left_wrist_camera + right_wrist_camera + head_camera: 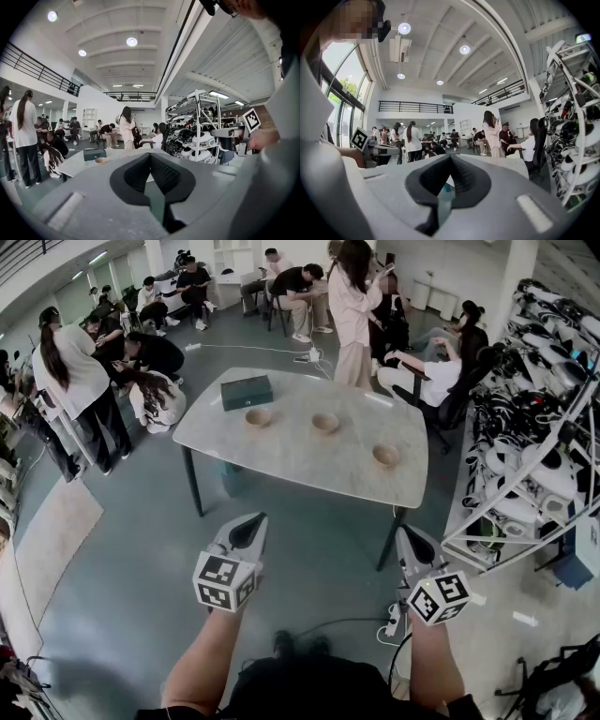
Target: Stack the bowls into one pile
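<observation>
Bowls, three of them, sit apart in a loose row on the pale bench (pixel 300 460). The left bowl (pixel 259 417) is just in front of a dark green box (pixel 247 392), the middle bowl (pixel 325 423) lies to its right, and the right bowl (pixel 386 457) is nearer my edge of the bench. None touches another, so no pile is begun.

I stand back on the grey floor (pixel 122 596) with both tongs held out in front of me, well short of the bench edge. My left tongs (pixel 249 524) have their jaws pressed together and hold nothing. In the left gripper view the bench, the box and one bowl show beyond the closed tips. My right tongs (pixel 406 538) are likewise closed and empty, pointing about level toward the bench.

Behind the bench several people sit and stand around the room, and a rack (pixel 534 456) loaded with gear stands at the right.
</observation>
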